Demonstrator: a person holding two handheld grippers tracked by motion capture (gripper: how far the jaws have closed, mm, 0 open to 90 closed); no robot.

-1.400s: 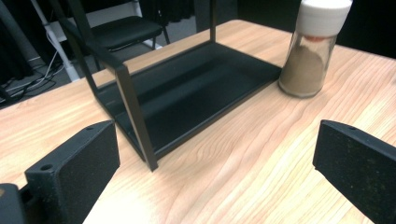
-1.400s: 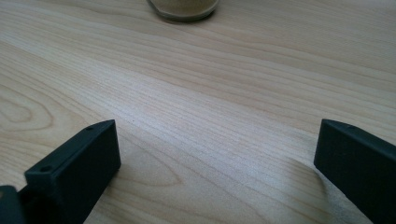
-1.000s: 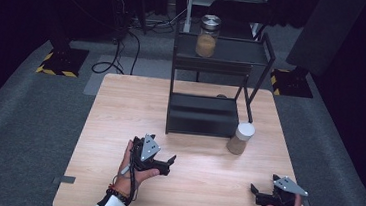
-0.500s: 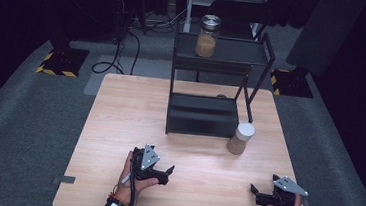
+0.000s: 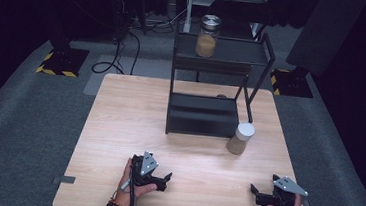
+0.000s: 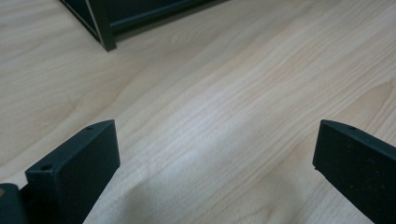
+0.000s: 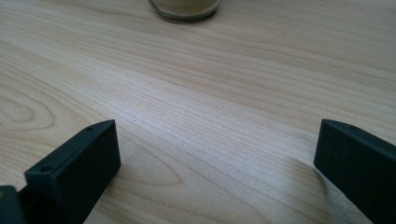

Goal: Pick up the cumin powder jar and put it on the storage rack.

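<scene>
Currently I am holding both claws low over the near edge of the worktop [image 5: 118,127], neither one gripping anything. Left claw [image 5: 164,179] is sitting near the front, left of centre, jaws spread wide — in the left gripper view I am seeing bare wood between them and a foot of the black rack [image 6: 105,28] farther off. Right claw [image 5: 256,194] is resting at the front right corner, jaws equally wide, empty too.

The thing nearest my reach is the white-lidded jar [image 5: 240,138], standing upright on the wood just beside the rack's [image 5: 202,116] right front leg; whether it is touching that leg I cannot tell. In the right gripper view its base [image 7: 184,9] is showing at the top, roughly in line with the gap between the jaws — which I judge is why this claw is pointing that way.

A second jar [image 5: 207,36], holding something tan, is standing on the rack's top shelf, well apart from both claws.
</scene>
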